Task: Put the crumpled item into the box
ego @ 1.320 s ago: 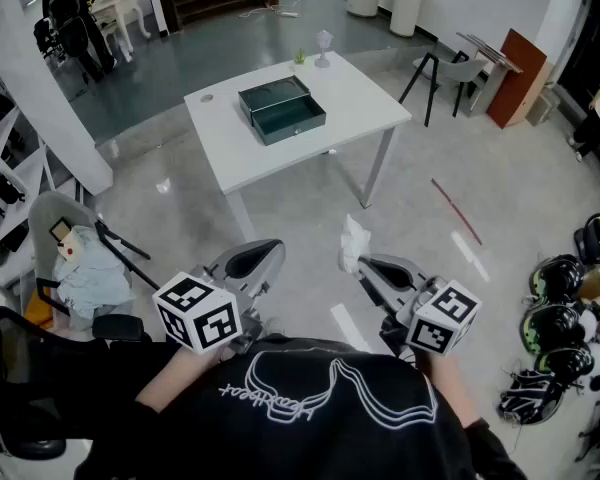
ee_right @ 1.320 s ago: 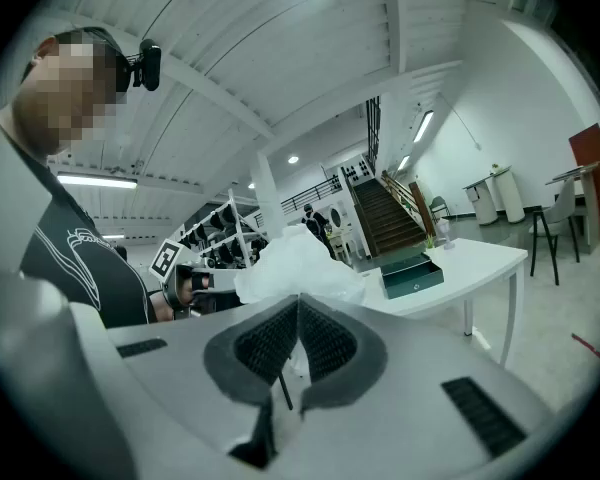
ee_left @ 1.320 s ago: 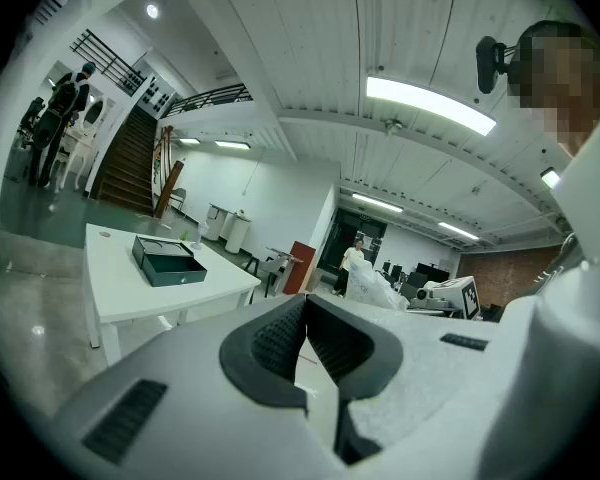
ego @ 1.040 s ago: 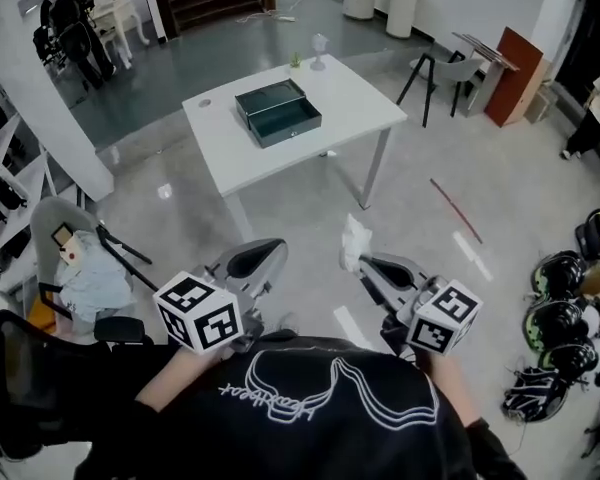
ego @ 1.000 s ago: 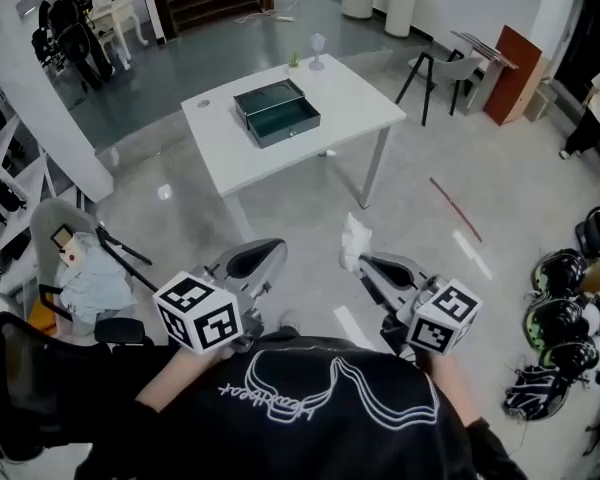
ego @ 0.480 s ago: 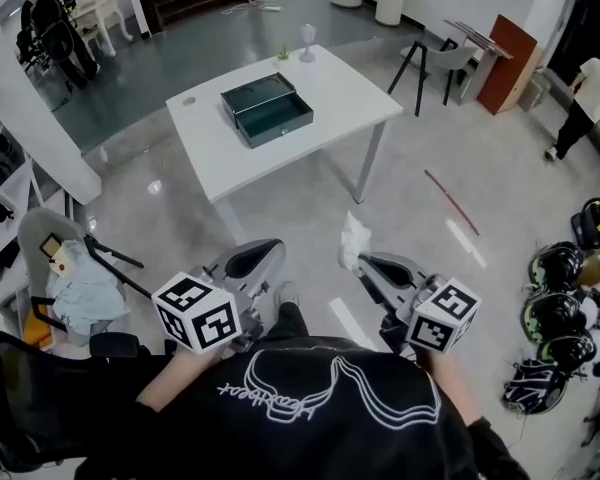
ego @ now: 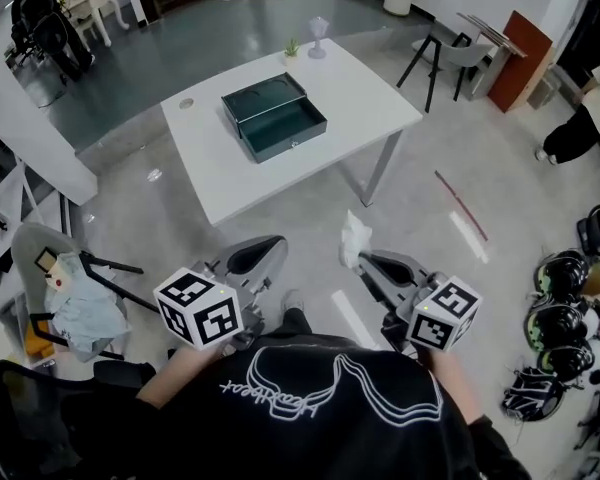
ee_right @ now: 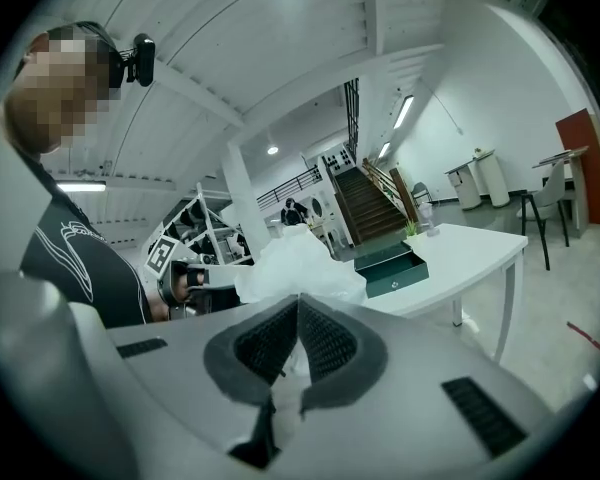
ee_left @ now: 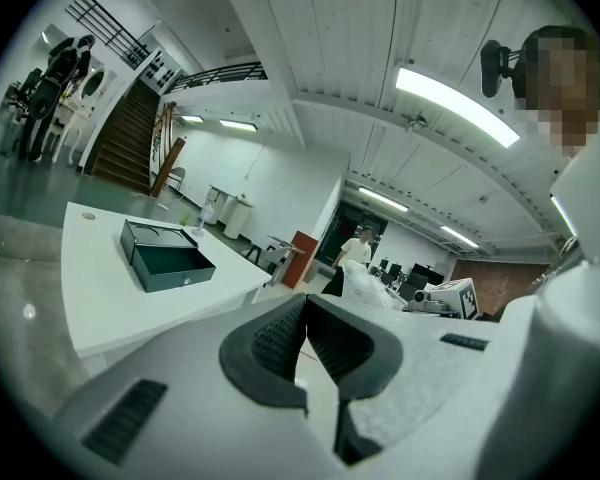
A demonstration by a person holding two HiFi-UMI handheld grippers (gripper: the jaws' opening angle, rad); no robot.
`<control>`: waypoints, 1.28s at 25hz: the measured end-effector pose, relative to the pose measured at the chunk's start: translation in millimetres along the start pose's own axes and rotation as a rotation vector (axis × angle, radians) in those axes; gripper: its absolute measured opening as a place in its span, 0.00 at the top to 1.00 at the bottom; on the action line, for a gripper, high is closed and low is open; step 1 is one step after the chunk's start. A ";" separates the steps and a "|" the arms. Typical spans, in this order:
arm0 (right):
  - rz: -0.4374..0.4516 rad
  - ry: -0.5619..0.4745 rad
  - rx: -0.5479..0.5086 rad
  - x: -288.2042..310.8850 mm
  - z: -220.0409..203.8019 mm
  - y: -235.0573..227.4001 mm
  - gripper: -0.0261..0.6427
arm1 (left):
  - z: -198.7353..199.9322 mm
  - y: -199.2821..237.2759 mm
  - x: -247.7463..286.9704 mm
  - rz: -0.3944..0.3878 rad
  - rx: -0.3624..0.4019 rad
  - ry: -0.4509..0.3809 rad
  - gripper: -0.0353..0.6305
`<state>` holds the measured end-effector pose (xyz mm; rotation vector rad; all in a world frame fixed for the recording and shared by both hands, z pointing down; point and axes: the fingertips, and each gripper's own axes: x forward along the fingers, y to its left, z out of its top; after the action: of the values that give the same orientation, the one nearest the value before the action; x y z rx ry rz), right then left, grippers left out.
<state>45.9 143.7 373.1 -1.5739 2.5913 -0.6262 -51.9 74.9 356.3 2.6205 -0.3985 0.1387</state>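
Note:
My right gripper point(ego: 361, 259) is shut on a crumpled white item point(ego: 354, 238), which sticks up past the jaw tips; the right gripper view shows that crumpled item point(ee_right: 296, 264) bunched above the closed jaws. The dark green box point(ego: 273, 118) lies open on the white table point(ego: 360, 93) ahead, well beyond both grippers, and shows small in the left gripper view point(ee_left: 164, 257) and the right gripper view point(ee_right: 392, 267). My left gripper point(ego: 258, 256) is held level with the right one, shut, with nothing between its jaws.
A small plant point(ego: 292, 47) and a clear glass point(ego: 319, 35) stand at the table's far edge. A grey chair point(ego: 65, 293) with cloth sits left, several helmets point(ego: 558, 318) lie right. A person point(ego: 580, 128) stands far right. A red rod point(ego: 462, 206) lies on the floor.
The table and box have come nearer and shifted slightly right in the head view as I walk forward. Both grippers keep their places and the right one still holds the item.

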 end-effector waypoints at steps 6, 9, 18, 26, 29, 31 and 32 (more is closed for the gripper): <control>-0.023 0.056 0.020 63.2 22.1 -51.5 0.95 | 32.8 70.7 40.6 0.007 -0.050 0.025 0.94; -0.037 0.079 0.004 98.6 37.0 -79.5 0.95 | 52.2 108.0 59.1 0.018 -0.058 0.022 0.94; -0.054 0.159 -0.063 177.3 63.2 -139.1 0.95 | 90.7 190.6 100.5 0.043 -0.086 0.009 0.94; -0.056 0.191 -0.101 203.1 69.7 -165.6 0.95 | 96.3 216.6 120.1 0.057 -0.088 0.028 0.94; -0.048 0.205 -0.116 210.7 72.6 -175.2 0.95 | 97.8 224.1 124.6 0.072 -0.102 0.029 0.94; -0.032 0.216 -0.119 217.3 75.5 -181.6 0.95 | 102.2 228.8 127.4 0.087 -0.105 0.022 0.94; -0.022 0.227 -0.124 220.9 77.0 -185.3 0.95 | 104.8 230.9 128.9 0.096 -0.105 0.019 0.94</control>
<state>114.1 -144.9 406.4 -1.6586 2.8300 -0.6958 3.5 -202.1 389.2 2.4956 -0.5110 0.1688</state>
